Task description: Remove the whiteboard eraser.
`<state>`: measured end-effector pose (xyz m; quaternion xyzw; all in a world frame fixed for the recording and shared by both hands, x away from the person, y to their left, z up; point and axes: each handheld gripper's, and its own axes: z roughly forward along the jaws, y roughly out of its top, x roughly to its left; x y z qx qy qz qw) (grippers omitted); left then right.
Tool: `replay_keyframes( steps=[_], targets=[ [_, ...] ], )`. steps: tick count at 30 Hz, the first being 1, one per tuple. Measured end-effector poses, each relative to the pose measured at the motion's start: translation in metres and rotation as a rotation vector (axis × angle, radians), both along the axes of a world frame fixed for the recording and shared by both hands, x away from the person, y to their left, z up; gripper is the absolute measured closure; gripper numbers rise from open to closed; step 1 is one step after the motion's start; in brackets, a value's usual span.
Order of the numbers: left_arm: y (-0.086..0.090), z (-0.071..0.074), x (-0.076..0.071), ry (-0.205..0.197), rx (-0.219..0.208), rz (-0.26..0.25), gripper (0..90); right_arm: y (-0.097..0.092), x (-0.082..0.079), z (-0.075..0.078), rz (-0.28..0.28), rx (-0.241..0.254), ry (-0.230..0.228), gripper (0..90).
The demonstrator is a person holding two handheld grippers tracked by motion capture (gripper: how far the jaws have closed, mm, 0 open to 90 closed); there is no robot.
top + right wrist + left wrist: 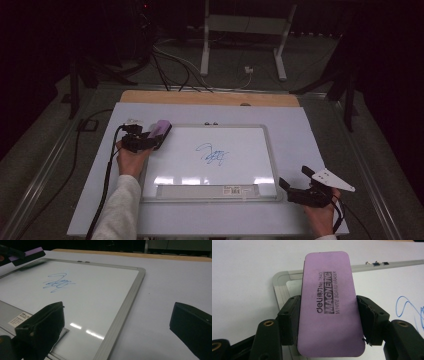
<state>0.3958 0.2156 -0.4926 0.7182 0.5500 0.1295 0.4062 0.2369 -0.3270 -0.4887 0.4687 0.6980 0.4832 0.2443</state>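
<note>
At about ten o'clock on the table (90,210), over the top-left corner of the whiteboard (180,165), the left gripper (145,140) pinched a purple eraser (160,130) across its width. In the left gripper view the eraser (328,305) stood lengthwise between the two black jaws, whose pads pressed on its long sides, its printed face turned to the camera and its far end reaching past the board's grey frame (280,292). Whether the eraser touched the board's surface could not be told.

At four o'clock the right gripper (295,181) rested on the bare table just beside the board's right edge, its jaws spread wide with nothing between them. In the right gripper view the frame's right rail (122,312) ran between the two jaws, with the left pad over the board and the right one over the table.

A blue scribble (212,155) lay near the board's middle, at roughly four o'clock from the eraser and well apart from it, with clean white surface between them. Open board stretched around the scribble to the frame on every side. A labelled tray strip (200,191) ran along the board's near edge at six o'clock.
</note>
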Motion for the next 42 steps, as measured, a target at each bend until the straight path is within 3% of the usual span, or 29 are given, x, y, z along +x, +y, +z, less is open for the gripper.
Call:
replay_keyframes(
  steps=[16, 42],
  targets=[
    [-0.008, 0.016, -0.012, -0.067, -0.012, -0.043, 41.3, -0.001, -0.001, 0.000, 0.000, 0.002, -0.004, 0.1],
    [-0.059, 0.032, -0.026, -0.117, 0.020, -0.184, 41.3, 0.000, -0.002, 0.001, 0.001, 0.005, -0.006, 0.1]
  ],
)
